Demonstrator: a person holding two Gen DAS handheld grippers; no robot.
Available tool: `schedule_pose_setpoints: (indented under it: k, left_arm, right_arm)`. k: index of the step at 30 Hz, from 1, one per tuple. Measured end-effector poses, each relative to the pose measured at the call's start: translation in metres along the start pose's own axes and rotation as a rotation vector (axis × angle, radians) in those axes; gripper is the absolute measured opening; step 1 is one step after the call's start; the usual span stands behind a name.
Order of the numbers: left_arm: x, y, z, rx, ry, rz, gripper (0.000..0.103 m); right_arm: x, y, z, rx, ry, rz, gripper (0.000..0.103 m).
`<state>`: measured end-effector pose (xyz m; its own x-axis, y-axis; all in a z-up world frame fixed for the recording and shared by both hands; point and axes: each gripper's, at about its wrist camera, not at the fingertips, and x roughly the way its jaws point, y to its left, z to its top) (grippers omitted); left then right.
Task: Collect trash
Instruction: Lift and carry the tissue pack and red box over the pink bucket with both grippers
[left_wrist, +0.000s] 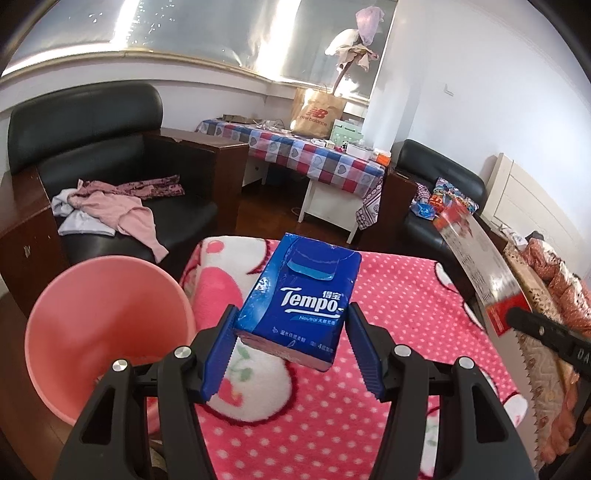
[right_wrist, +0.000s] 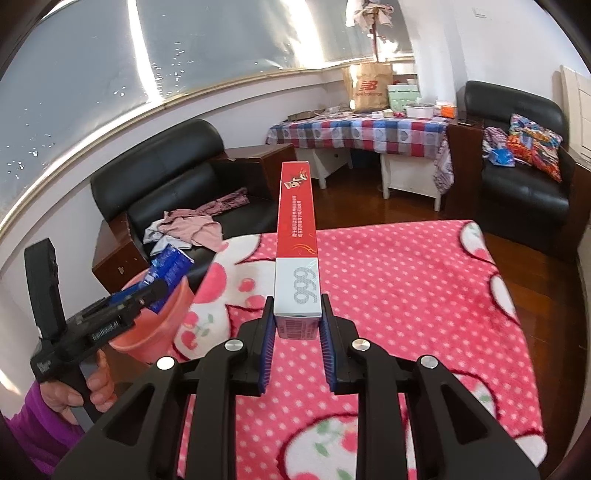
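- Covering the bed, a pink dotted blanket (right_wrist: 406, 295) is the largest thing in the scene; no loose trash shows on the stretch in view, so the pick-up stage looks finished as far as can be judged.
- Standing just beside the blanket's left edge, the pink bin (left_wrist: 107, 328) is the only container in play; the part of its inside that shows holds nothing, and its bottom is hidden behind the gripper.
- Right gripper (right_wrist: 297, 325): jaws clamped on the near end of a long red-and-silver box (right_wrist: 297, 236), which is held up over the blanket, well apart from the bin.
- Left gripper (left_wrist: 290, 339): jaws clenched on a blue tissue pack (left_wrist: 299, 295); the right wrist view places the pack at the bin's rim.
- Remaining, by judgement: both items are yet to be let go into the bin, the tissue pack being nearer to it.
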<state>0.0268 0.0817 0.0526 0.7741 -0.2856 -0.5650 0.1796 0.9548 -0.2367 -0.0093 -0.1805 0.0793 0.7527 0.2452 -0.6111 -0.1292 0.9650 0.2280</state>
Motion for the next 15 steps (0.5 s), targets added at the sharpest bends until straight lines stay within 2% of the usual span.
schedule_pose_setpoints:
  k: [6,10,12,15]
  left_arm:
    - [-0.013,-0.03,0.003,0.023,-0.027,-0.03,0.058]
    - [-0.021,-0.05,-0.001,0.06,-0.016,0.0,0.058]
    - [-0.032,-0.058,0.001,0.035,-0.03,-0.011,0.058]
    - [-0.041,-0.066,-0.002,0.023,-0.065,-0.018,0.058]
  right_arm:
    - [-0.038,-0.028,-0.007,0.021,-0.053,-0.048,0.023]
    - [-0.051,-0.048,-0.019,0.063,-0.082,-0.053,0.023]
    - [-0.057,-0.054,-0.02,0.077,-0.065,-0.053,0.023]
    - [-0.074,-0.054,-0.013,0.032,-0.093,-0.07,0.023]
